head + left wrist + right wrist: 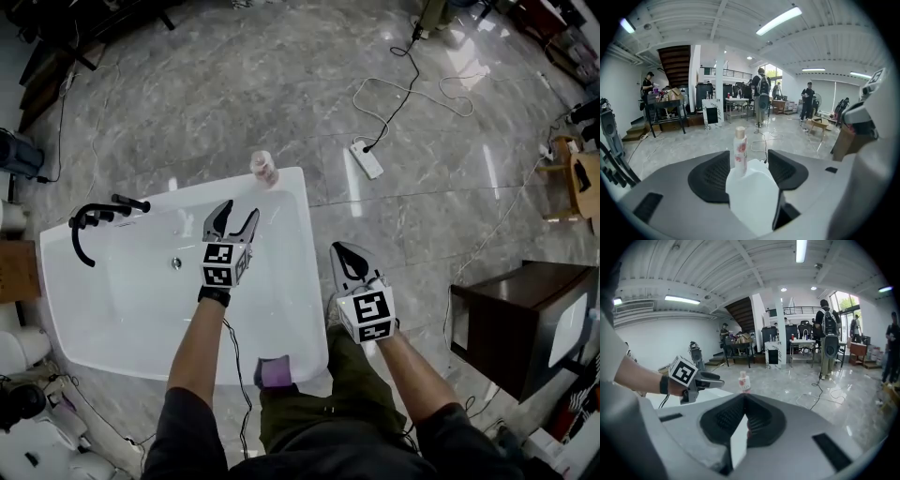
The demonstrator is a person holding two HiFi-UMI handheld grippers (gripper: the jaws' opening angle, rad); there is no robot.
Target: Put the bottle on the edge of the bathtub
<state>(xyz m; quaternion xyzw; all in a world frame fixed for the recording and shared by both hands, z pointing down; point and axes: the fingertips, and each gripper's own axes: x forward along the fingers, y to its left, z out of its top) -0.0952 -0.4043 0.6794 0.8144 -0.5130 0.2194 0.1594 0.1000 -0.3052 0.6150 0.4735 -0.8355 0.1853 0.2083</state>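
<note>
On tub [302, 253] far rim: bottle [264, 169] upright, slim, looks light, tippy, so grab mid-body. Left gripper [238, 212] spread, empty; right gripper [342, 253] pressed together.

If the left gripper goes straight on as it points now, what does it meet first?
Likely the bottle on the edge of the bathtub, centred between the open jaws of the left gripper; depth unclear.

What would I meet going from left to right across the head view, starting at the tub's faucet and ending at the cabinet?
Left to right: black faucet → drain → bottle → right gripper → dark wooden cabinet.
</note>
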